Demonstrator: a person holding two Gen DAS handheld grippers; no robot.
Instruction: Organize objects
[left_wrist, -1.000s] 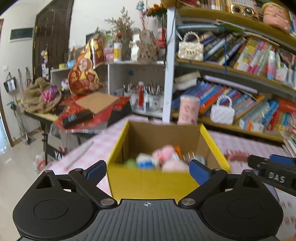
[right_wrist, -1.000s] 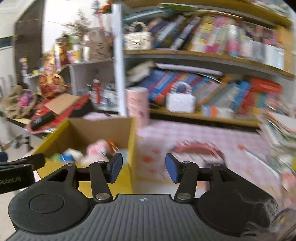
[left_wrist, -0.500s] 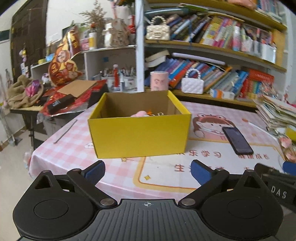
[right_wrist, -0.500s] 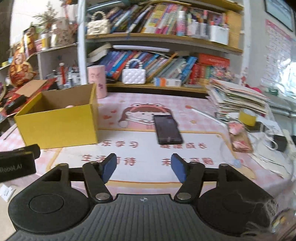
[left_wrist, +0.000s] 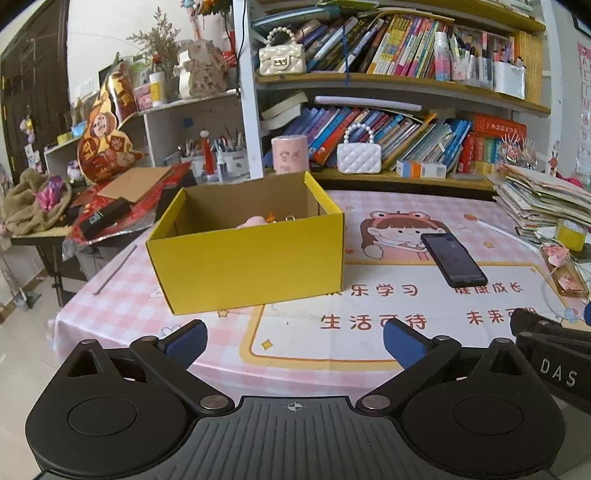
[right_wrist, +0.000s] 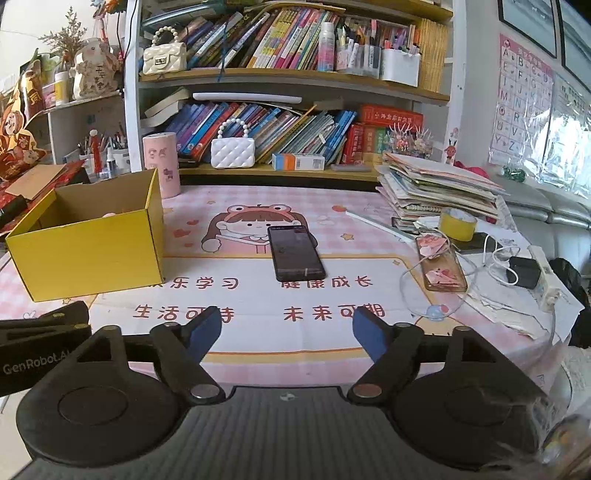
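Right wrist view puts the black smartphone (right_wrist: 295, 252) almost straight ahead of the right gripper (right_wrist: 287, 328), lying flat on the printed table mat (right_wrist: 236, 325) with its long axis running near to far, tipped slightly leftward at the far end. That gripper has its blue-padded fingers (right_wrist: 205, 326) spread wide with nothing between them, near the table's front edge. The left gripper (left_wrist: 293, 341), likewise apart and empty, faces the yellow cardboard box (left_wrist: 251, 258), so the phone lies off to its right; the right hand looks the nearer one for the phone.

The box is open-topped, matte yellow outside and plain brown inside, sitting on the left part of the table. A pink soft item (left_wrist: 253, 221) peeks above its rim; what else lies inside is mostly hidden.

The phone is a thin, glossy, hard slab, probably awkward to pinch from flat. To the right lie a phone in a clear patterned case (right_wrist: 441, 264), a roll of yellow tape (right_wrist: 457, 223), a white charger cable (right_wrist: 496, 258) and a ragged stack of books and papers (right_wrist: 439, 192).
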